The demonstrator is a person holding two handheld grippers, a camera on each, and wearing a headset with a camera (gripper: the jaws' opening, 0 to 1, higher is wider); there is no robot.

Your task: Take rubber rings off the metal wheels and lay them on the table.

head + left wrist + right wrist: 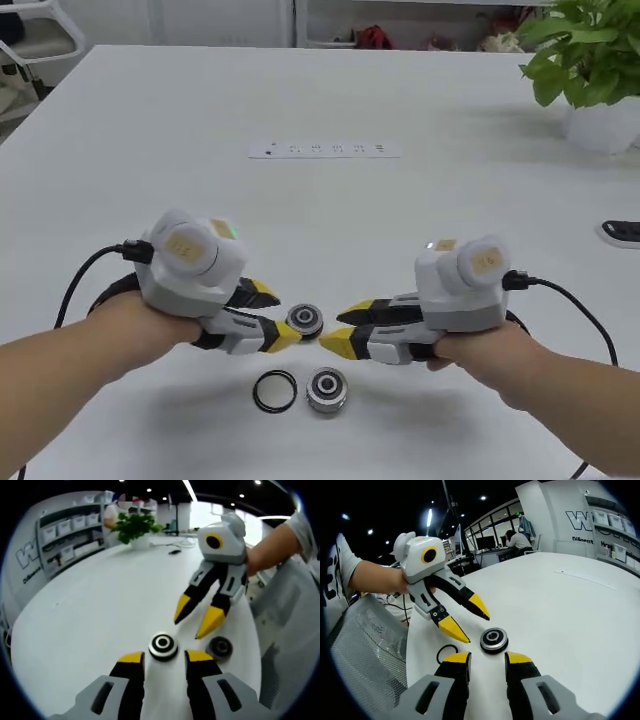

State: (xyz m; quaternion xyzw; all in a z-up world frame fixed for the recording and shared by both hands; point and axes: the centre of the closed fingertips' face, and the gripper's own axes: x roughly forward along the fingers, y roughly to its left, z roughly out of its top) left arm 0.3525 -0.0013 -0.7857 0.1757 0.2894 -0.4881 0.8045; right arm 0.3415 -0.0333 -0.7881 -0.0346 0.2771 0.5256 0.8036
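Wheel (pixel 304 319), second wheel (pixel 327 389) beside loose ring (pixel 274 390)

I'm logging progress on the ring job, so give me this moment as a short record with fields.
far wheel: on the table, dark outer band
near wheel: on the table, closer to the person
loose ring: flat on the table, beside the near wheel
left gripper: open, holding nothing, aimed at the far wheel
right gripper: open, holding nothing, facing the far wheel from the opposite side
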